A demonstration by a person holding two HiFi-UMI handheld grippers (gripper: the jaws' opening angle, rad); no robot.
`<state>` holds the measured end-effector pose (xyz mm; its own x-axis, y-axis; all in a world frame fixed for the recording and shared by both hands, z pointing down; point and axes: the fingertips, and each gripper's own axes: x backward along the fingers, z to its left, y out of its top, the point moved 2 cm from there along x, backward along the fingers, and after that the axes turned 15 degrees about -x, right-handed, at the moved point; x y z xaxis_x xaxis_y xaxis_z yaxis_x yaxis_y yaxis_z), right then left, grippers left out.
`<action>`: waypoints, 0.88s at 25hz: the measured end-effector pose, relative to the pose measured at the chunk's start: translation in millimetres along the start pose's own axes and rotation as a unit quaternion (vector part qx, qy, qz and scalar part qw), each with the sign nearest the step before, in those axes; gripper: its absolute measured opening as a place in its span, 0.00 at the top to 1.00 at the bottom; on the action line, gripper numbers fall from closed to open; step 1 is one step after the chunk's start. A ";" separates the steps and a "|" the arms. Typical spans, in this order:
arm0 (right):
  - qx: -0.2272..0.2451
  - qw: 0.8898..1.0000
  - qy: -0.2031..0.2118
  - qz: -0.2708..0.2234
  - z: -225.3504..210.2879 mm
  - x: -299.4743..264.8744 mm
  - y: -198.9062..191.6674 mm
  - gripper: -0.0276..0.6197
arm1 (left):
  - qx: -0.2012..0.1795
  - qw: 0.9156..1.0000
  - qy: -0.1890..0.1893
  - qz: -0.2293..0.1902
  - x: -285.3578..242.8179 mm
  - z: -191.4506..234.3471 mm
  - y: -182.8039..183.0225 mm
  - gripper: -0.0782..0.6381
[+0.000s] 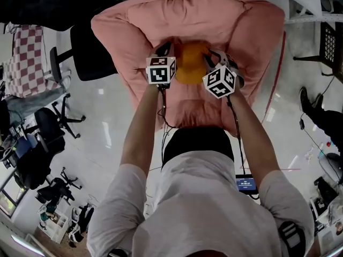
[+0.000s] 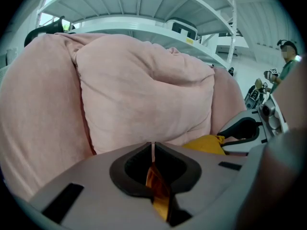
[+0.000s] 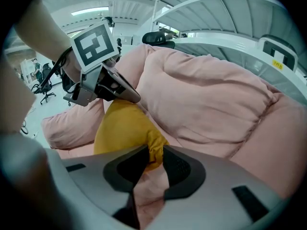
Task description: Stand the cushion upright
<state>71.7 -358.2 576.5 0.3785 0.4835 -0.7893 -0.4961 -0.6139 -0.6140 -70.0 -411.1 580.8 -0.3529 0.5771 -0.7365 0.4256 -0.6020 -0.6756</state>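
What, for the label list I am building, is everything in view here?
cushion: one, yellow, on the sofa seat between the two grippers
sofa: one, pink, soft and puffy, straight ahead
office chairs: at least two, black, on the floor left of the sofa
checked cloth: one, red and white, far left
shelving: one white rack, behind the sofa
bystander: one, far right, small in the left gripper view
arms: two, bare, reaching forward
T-shirt: one, white, bottom of the head view
left gripper: one, grey, shut on cushion fabric
right gripper: one, grey, shut on a cushion corner
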 end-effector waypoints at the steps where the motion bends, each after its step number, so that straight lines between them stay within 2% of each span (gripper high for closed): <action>1: -0.002 1.000 0.001 -0.001 -1.3 -1.0 0.0 0.79 | 0.006 1.000 0.007 -0.002 -0.3 1.1 0.3 0.85; 5: -0.013 1.000 0.000 -0.002 -9.0 -3.7 1.0 0.79 | 0.030 0.999 0.033 -0.014 0.7 10.7 5.3 0.85; 12: -0.016 1.000 0.000 -0.007 -12.3 -14.2 2.7 0.79 | 0.020 0.997 0.068 -0.014 15.4 24.5 2.7 0.85; 17: -0.018 1.000 -0.005 -0.007 -13.3 -12.7 4.1 0.79 | 0.025 0.997 0.074 0.000 34.6 25.6 -5.5 0.85; 22: -0.037 0.999 -0.013 -0.011 -18.2 -8.8 5.1 0.79 | 0.054 0.996 0.071 0.001 54.8 15.7 -18.8 0.85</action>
<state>80.1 -376.9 580.2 0.3679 0.5135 -0.7752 -0.4278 -0.6468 -0.6314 -110.4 -376.9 552.6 -0.2269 0.6441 -0.7305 0.3304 -0.6546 -0.6799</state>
